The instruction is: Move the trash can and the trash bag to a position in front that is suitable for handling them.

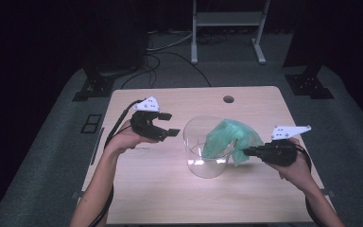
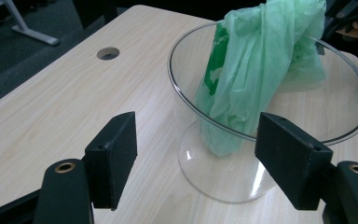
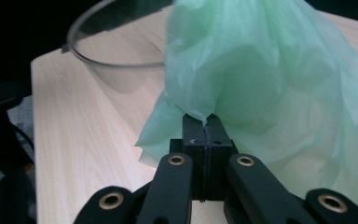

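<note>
Centrally in the high view, a clear glass bowl (image 1: 207, 150) stands on the worktop (image 1: 137, 189), with a green bag (image 1: 227, 137) draped over its right rim, part inside and part hanging outside. Right of it, the right claw (image 1: 246, 152) is clamped on the bag's edge. Left of the bowl, the left claw (image 1: 168, 125) hovers with jaws spread, empty.
</note>
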Available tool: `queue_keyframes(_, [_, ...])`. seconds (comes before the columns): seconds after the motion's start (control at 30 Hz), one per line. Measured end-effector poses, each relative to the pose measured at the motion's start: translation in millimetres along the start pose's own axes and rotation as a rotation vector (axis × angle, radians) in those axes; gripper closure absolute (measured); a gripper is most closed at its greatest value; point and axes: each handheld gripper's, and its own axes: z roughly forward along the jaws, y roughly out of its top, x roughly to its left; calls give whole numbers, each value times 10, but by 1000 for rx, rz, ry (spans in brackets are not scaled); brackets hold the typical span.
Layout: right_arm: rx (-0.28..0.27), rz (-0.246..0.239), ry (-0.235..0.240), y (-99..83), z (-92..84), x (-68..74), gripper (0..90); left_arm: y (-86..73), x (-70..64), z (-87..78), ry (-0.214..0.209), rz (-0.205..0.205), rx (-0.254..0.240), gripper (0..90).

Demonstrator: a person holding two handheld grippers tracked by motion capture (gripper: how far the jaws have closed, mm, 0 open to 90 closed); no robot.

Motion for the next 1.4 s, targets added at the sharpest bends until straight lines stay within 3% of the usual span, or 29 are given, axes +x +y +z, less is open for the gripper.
queue_keyframes(0.23, [-45, -30, 60, 126, -28, 139, 900, 81, -70, 5, -17, 24, -10, 278])
queue_keyframes(0.47, [-58, -60, 101, 250, -27, 244, 900, 146, -116, 50, -31, 46, -10, 270])
queue_keyframes(0.9, [-65, -107, 209, 527, 189, 529, 900, 72, -129, 57, -50, 41, -9, 261])
queue_keyframes(1.23, [-119, -102, 307, 820, 303, 713, 893, 16, -116, 18, -54, 34, -14, 259])
queue_keyframes(1.3, [-115, -100, 305, 844, 348, 729, 874, 0, -117, 14, -55, 31, -16, 258])
queue_keyframes(1.4, [-61, -106, 256, 813, 454, 719, 806, -30, -123, 20, -59, 30, -15, 257])
